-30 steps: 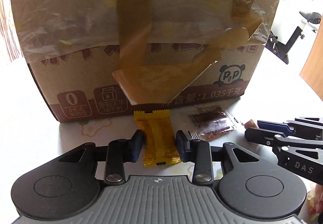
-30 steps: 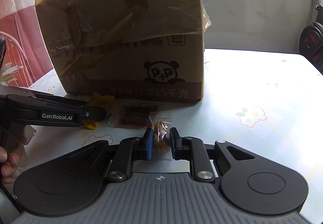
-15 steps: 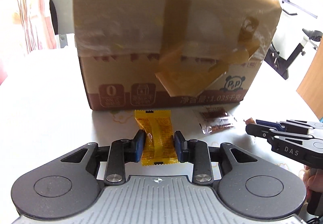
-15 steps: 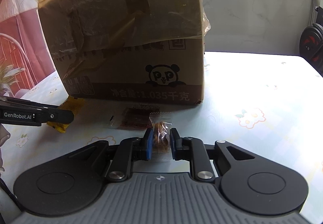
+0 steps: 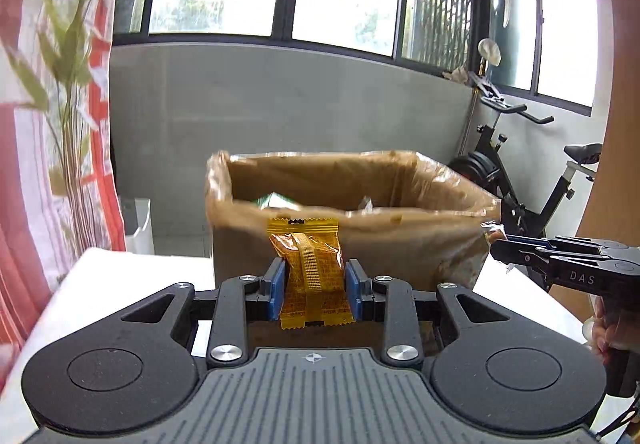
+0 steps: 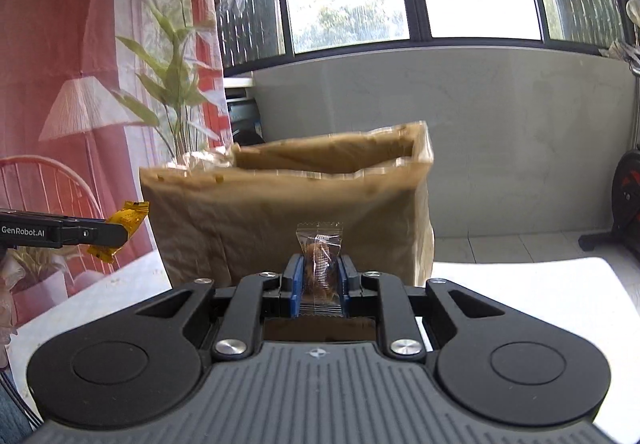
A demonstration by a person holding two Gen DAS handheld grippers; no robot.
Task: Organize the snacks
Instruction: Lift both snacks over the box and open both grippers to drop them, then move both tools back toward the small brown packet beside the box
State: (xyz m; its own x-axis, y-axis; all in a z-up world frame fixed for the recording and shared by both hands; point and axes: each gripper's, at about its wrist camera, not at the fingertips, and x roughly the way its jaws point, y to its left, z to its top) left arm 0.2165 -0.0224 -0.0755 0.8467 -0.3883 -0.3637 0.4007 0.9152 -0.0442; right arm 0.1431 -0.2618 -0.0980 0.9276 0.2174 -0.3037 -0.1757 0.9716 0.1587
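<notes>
Yellow wrapper: clamped in left tongs, narrowly parted, raised before the open box. Clear-wrapped brown snack: pinched in right tongs, nearly closed, same height, above the bench.

You've got two readable marks only. "DAS" in pale caps on the side of the right gripper, seen from the left wrist cam. "GenRobot.AI" in white on the side of the left gripper, seen from the right wrist cam. Print on yellow snack wrapper too small/blurred to read.
</notes>
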